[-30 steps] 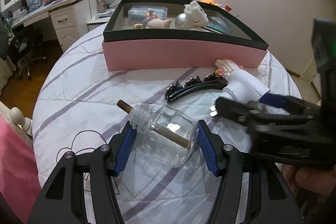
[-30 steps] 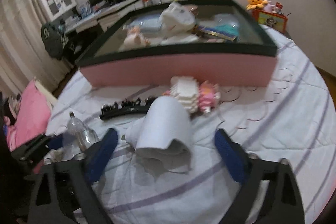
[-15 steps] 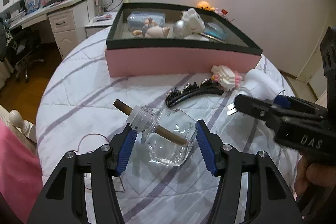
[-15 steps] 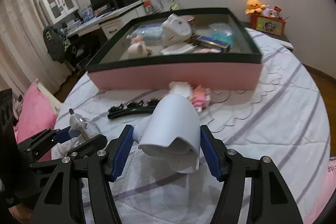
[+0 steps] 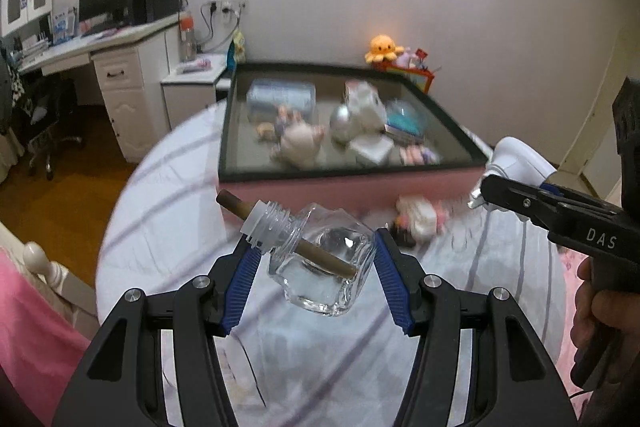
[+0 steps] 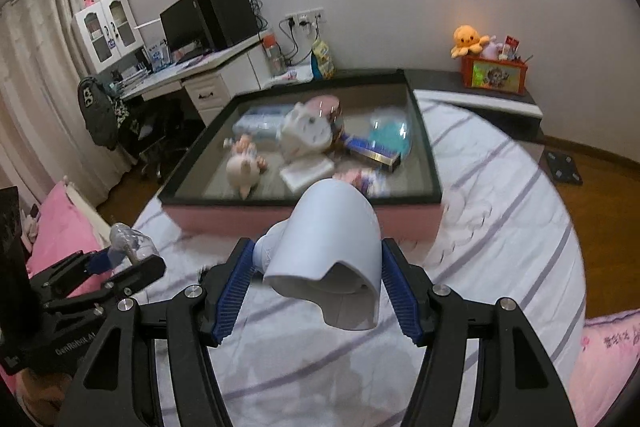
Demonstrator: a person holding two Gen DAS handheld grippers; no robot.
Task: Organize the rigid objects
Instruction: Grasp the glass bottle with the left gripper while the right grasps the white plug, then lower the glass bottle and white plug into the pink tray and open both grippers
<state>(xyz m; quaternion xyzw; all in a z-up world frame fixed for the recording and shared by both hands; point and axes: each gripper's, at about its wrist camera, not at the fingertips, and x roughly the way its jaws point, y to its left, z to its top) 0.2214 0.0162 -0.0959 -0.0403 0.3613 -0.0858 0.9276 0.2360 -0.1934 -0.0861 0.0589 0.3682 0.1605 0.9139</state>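
My left gripper (image 5: 314,275) is shut on a clear glass bottle (image 5: 320,267) with a brown stick through its neck, held above the bed. My right gripper (image 6: 316,277) is shut on a white plug-in device (image 6: 332,255), also lifted; it shows at the right in the left wrist view (image 5: 516,163). The pink box with a black rim (image 5: 320,189) stands ahead in both views (image 6: 304,217) and holds toys, a clear case and small boxes. The glass bottle also shows at the left in the right wrist view (image 6: 130,241).
A small pink and white block toy (image 5: 420,217) and a dark hair clip, partly hidden, lie on the striped bedspread (image 5: 168,219) in front of the box. A desk with a monitor (image 6: 188,23) stands at the back left. A side table with an orange plush (image 6: 468,39) is at the back right.
Both grippers have risen from the bed with their objects and moved toward the box. The right gripper closed on the white device a second ago.
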